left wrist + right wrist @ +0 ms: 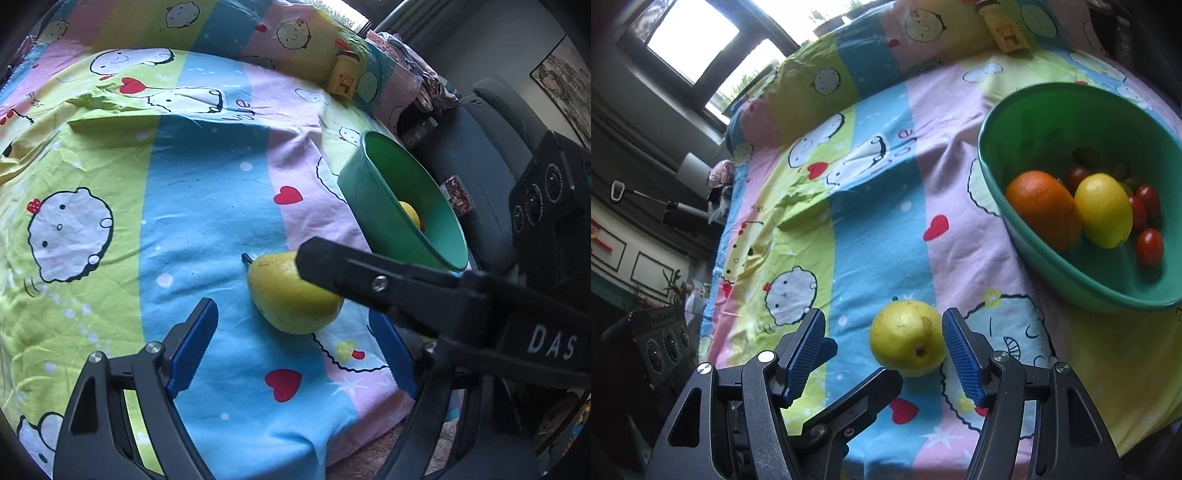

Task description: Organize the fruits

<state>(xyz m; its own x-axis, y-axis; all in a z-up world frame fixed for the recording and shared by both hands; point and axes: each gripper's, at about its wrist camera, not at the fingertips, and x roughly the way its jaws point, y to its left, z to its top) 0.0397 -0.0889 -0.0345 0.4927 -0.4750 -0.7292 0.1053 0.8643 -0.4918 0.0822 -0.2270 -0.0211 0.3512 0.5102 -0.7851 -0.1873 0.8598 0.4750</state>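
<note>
A yellow-green pear (291, 295) lies on the cartoon-print cloth (207, 206); it also shows in the right wrist view (907, 338). My left gripper (299, 350) is open, its blue pads on either side of the pear and a little short of it. My right gripper (882, 349) is open too, the pear close to its right pad; one of its black fingers (369, 280) crosses over the pear in the left wrist view. A green bowl (1027, 236) at the right holds an orange (1041, 206), a lemon (1104, 208) and several cherry tomatoes (1148, 245).
A small yellow jar (345, 75) stands at the back against a covered pillow. The cloth's front edge (362, 428) drops off near my left gripper. A dark chair (491, 155) stands beyond the bowl. A window (694, 40) and wall shelf are at the left.
</note>
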